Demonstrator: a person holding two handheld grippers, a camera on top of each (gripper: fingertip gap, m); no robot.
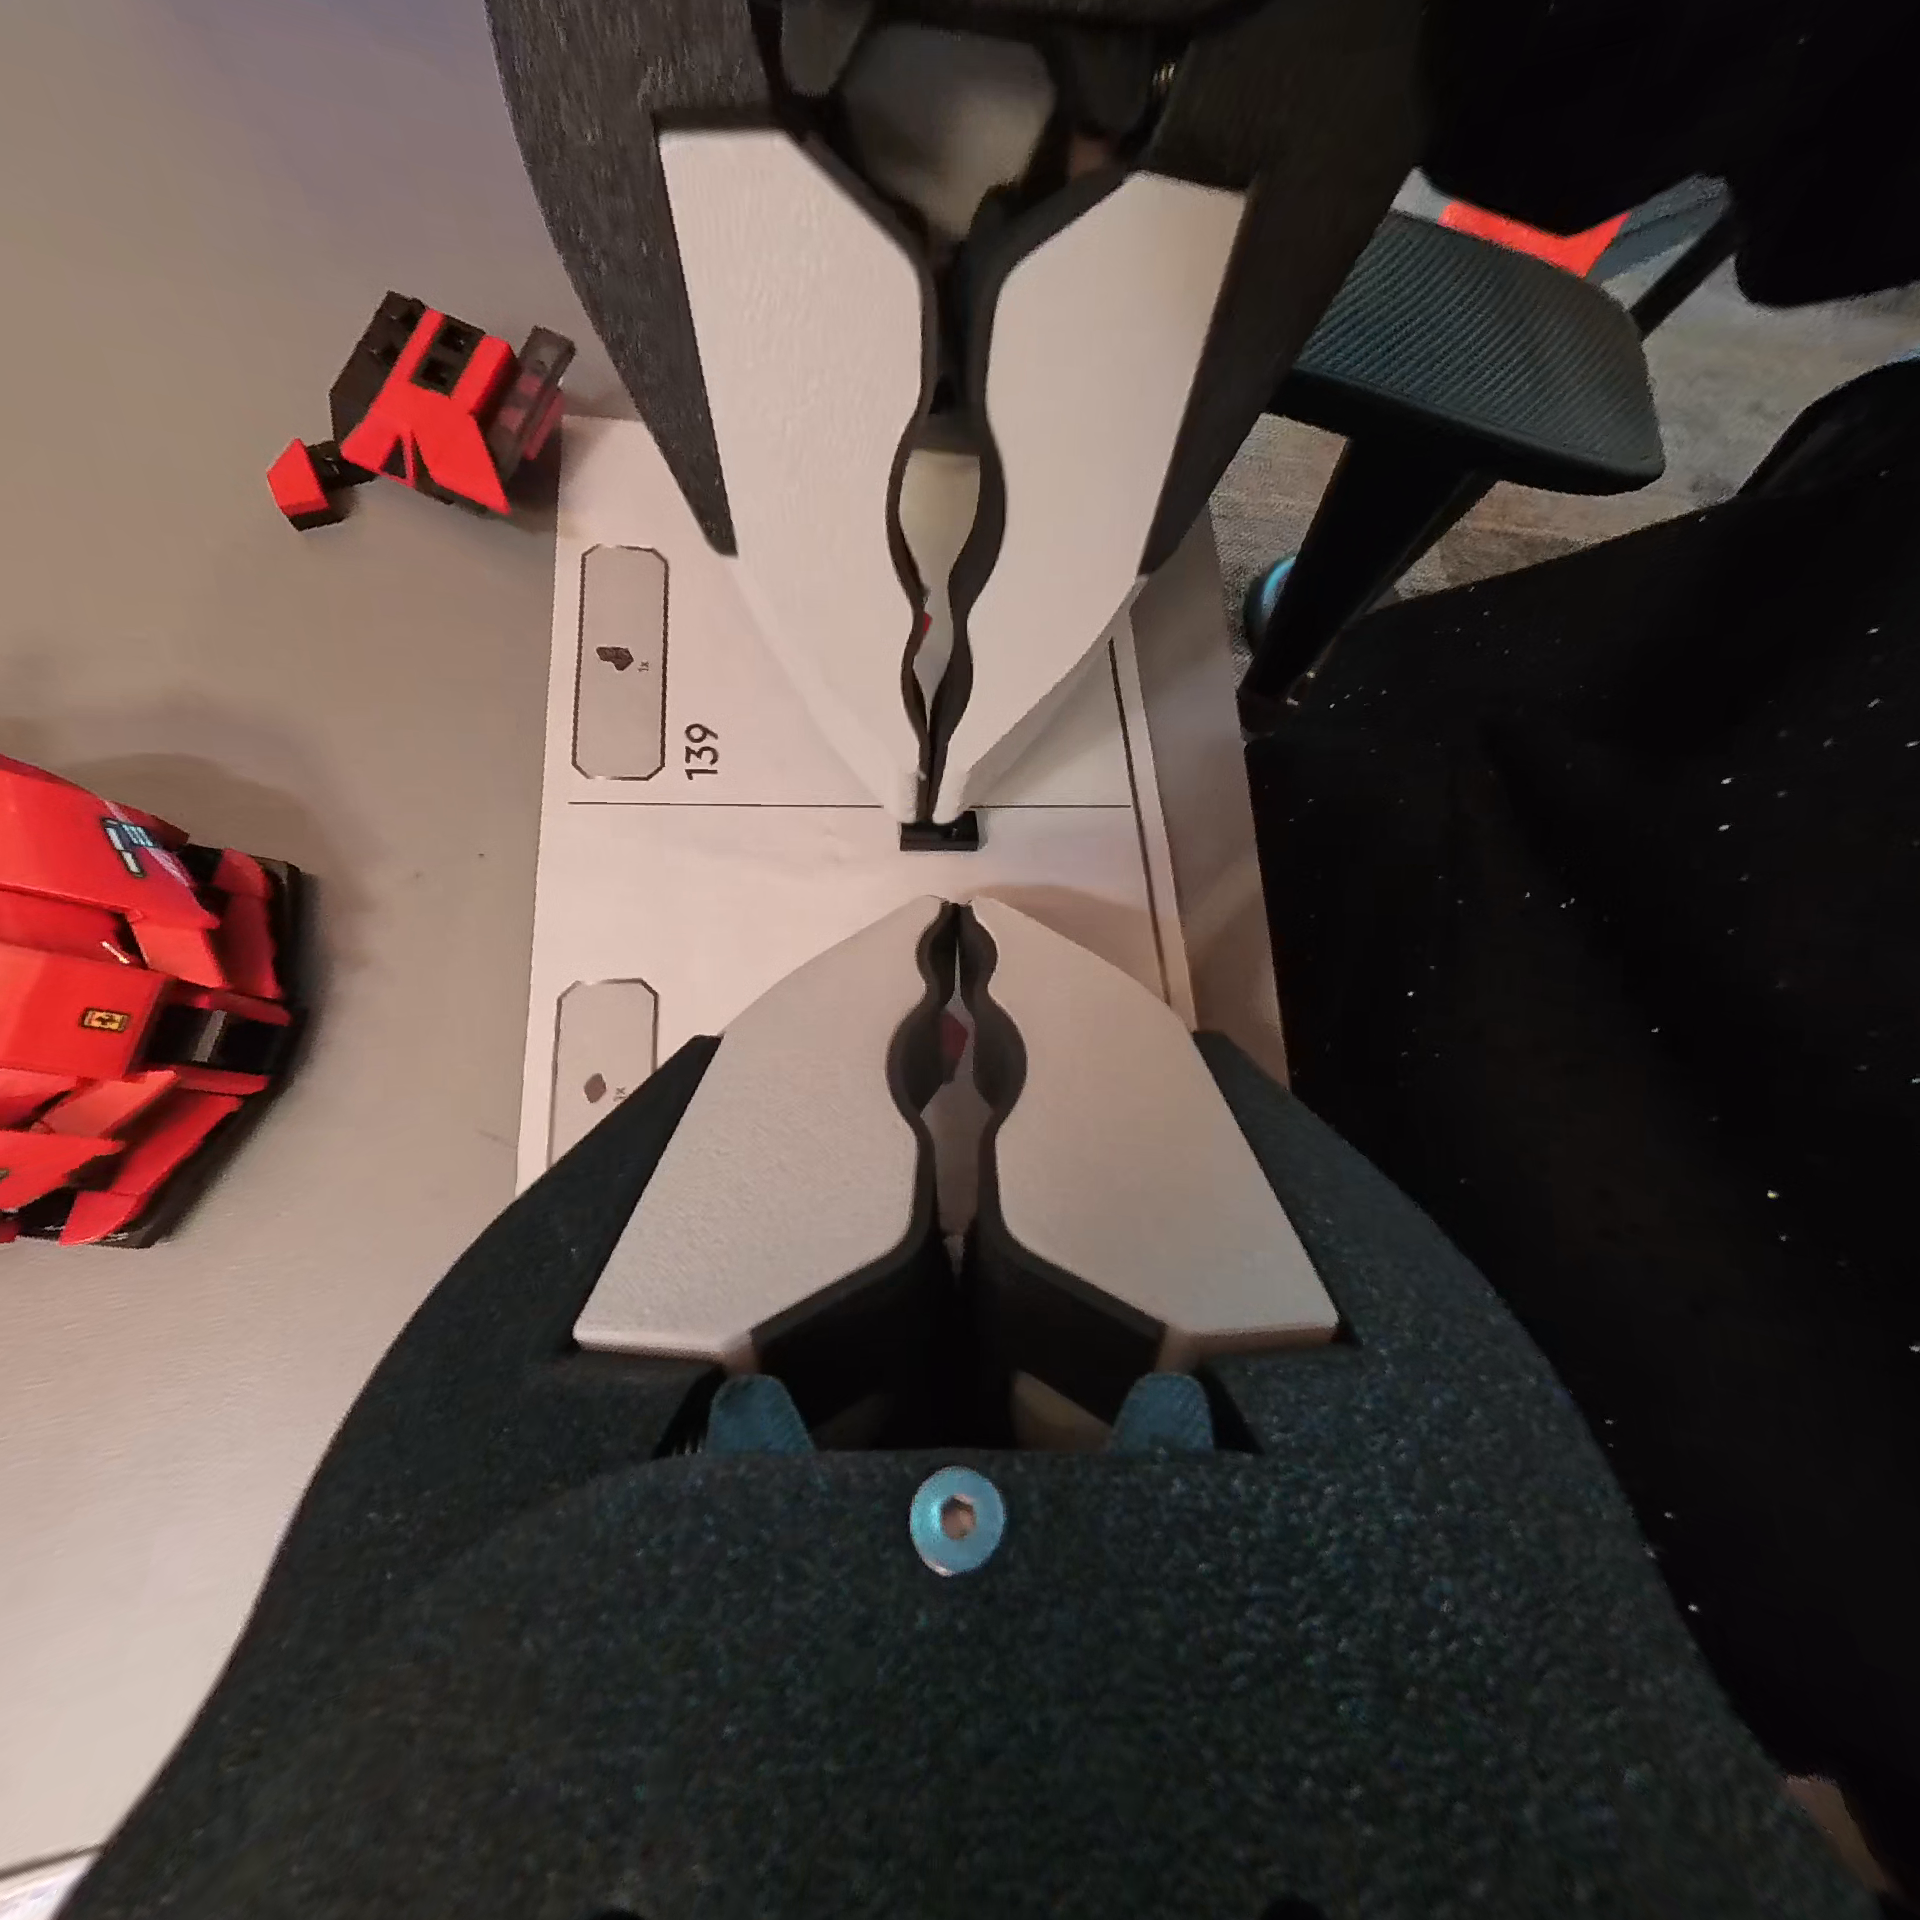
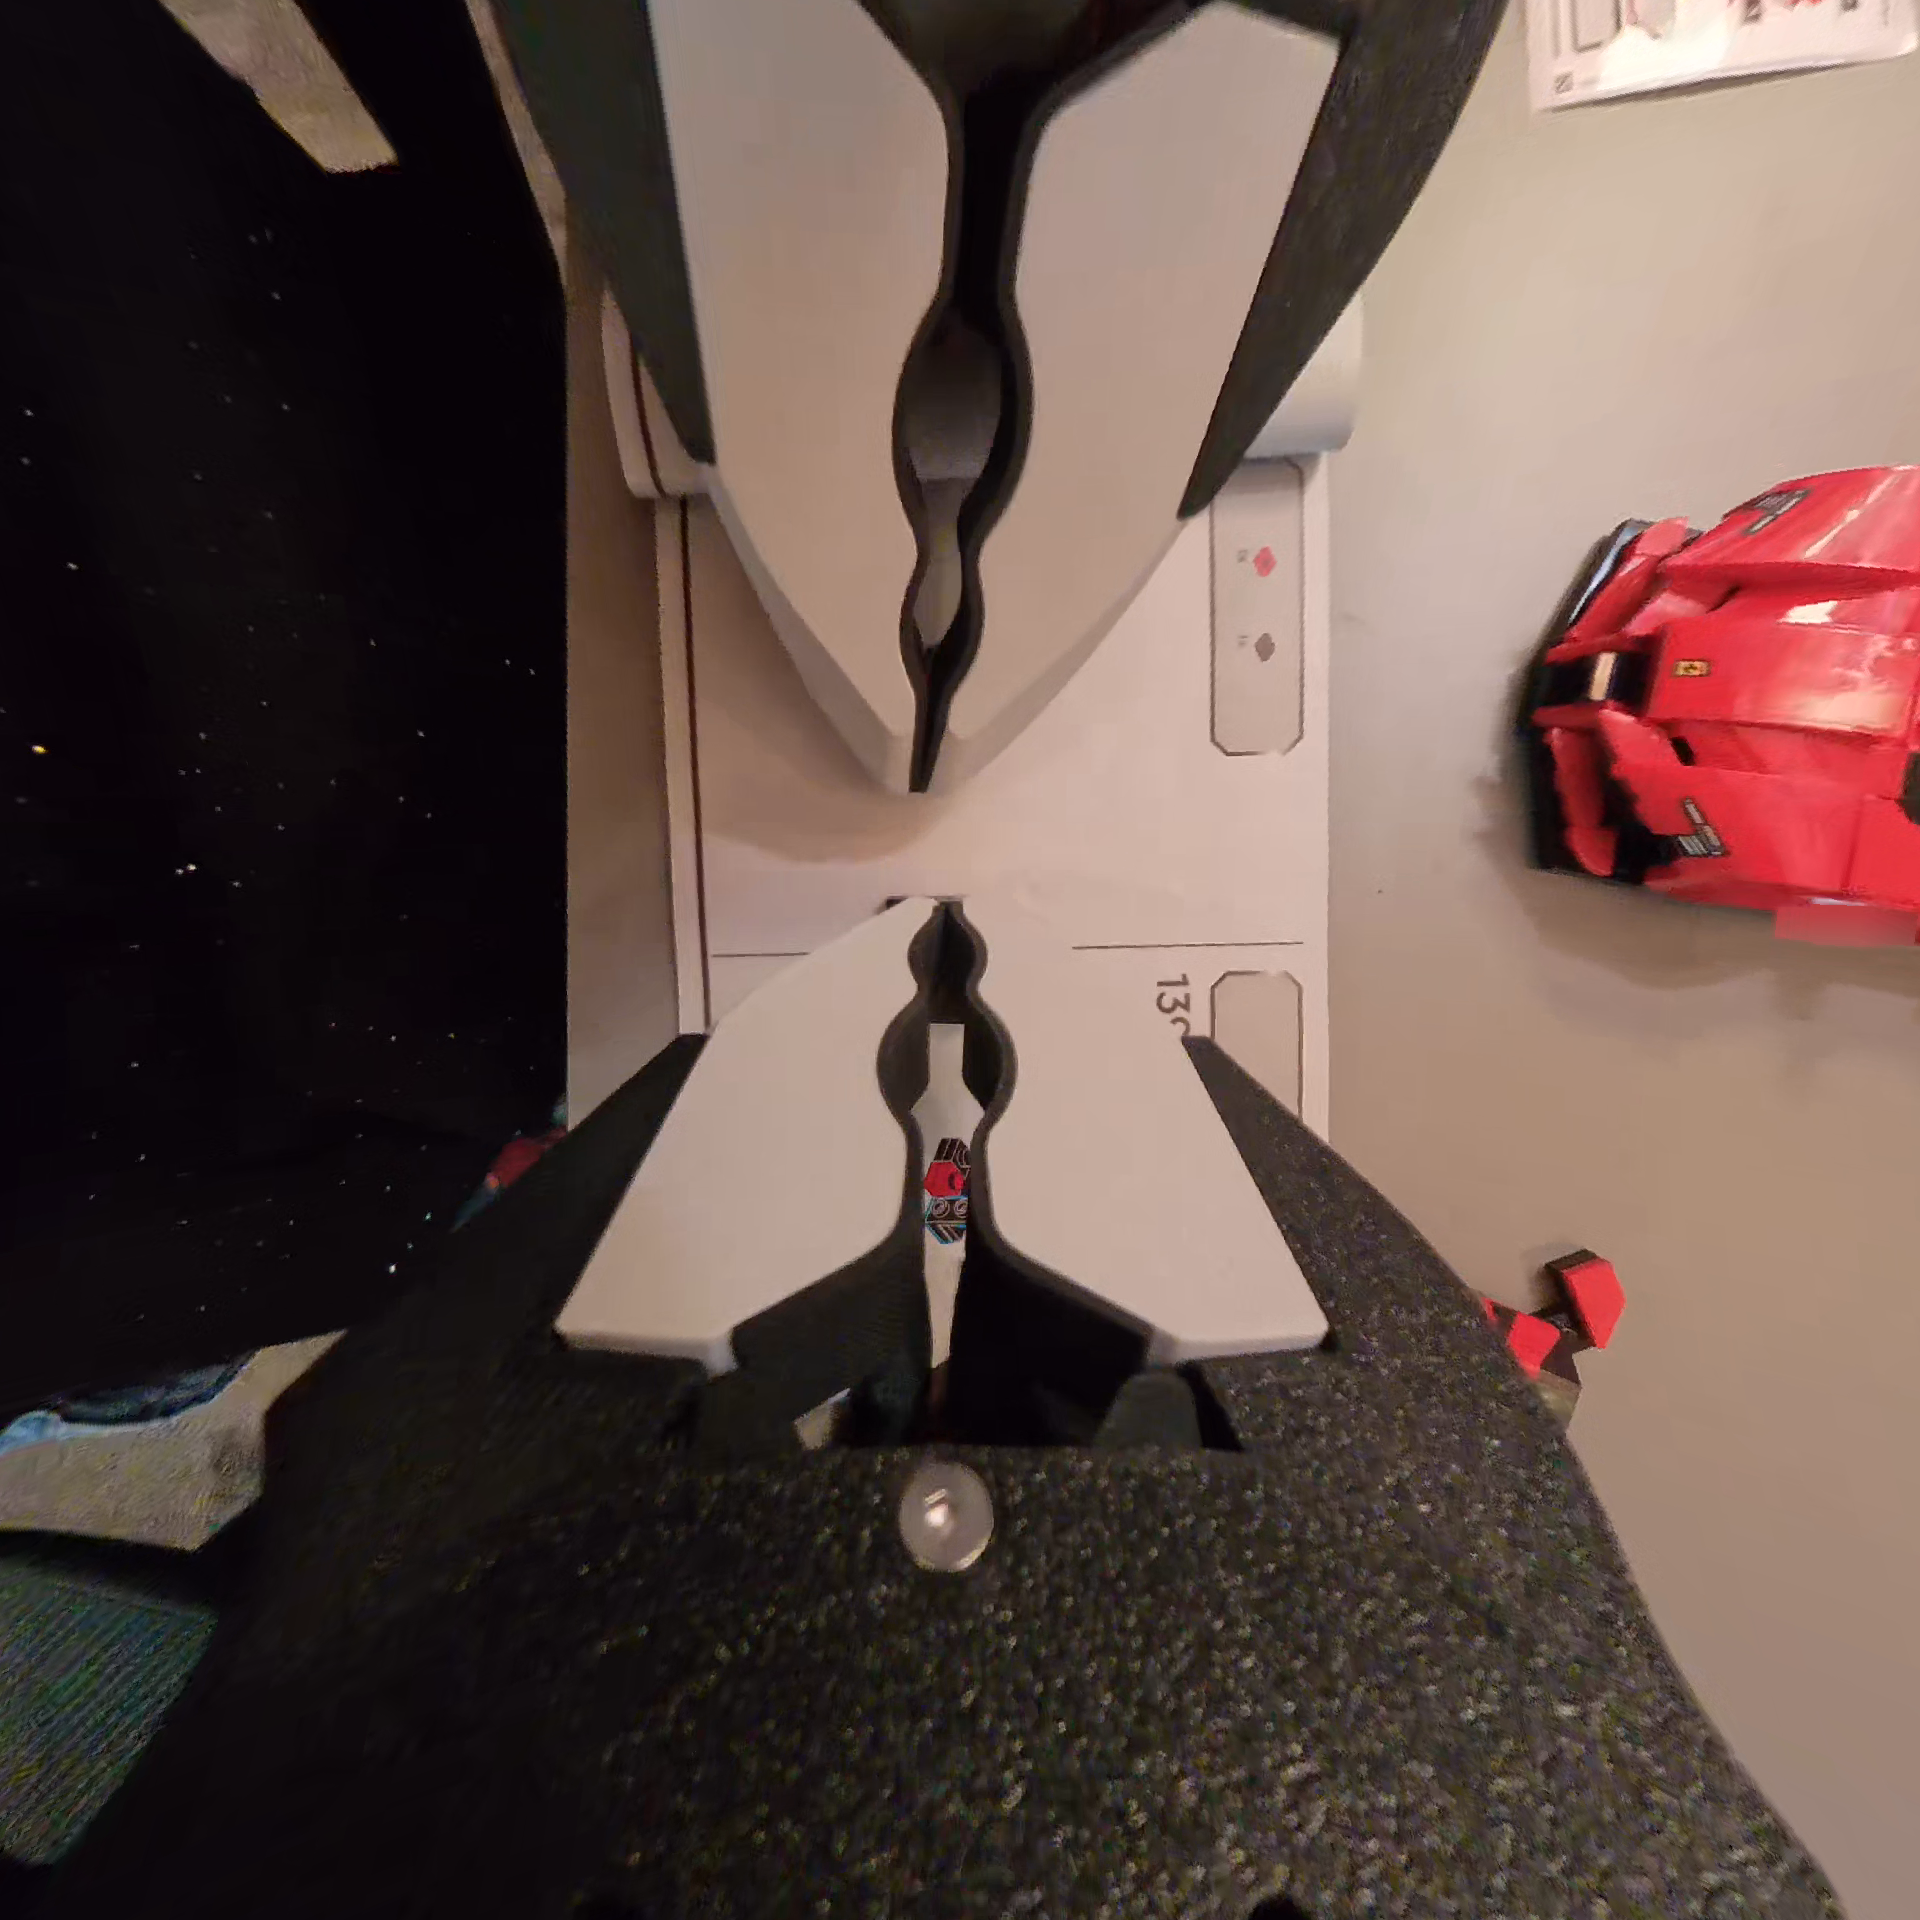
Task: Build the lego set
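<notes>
A small flat black Lego piece lies on the open instruction booklet between the two grippers. My left gripper is shut, with nothing between its pads, just short of the piece. My right gripper faces it from the far side, pads together, its tips at the piece's far edge. I cannot tell whether they pinch it. In the right wrist view my right gripper is shut, and only a dark sliver of the piece shows beside the tips. The left gripper is opposite.
A built red Lego car stands on the grey table. A red and black sub-assembly lies near the booklet. The table edge runs beside the booklet, with dark floor and a chair beyond. My two grippers' fingertips are within a few centimetres of each other.
</notes>
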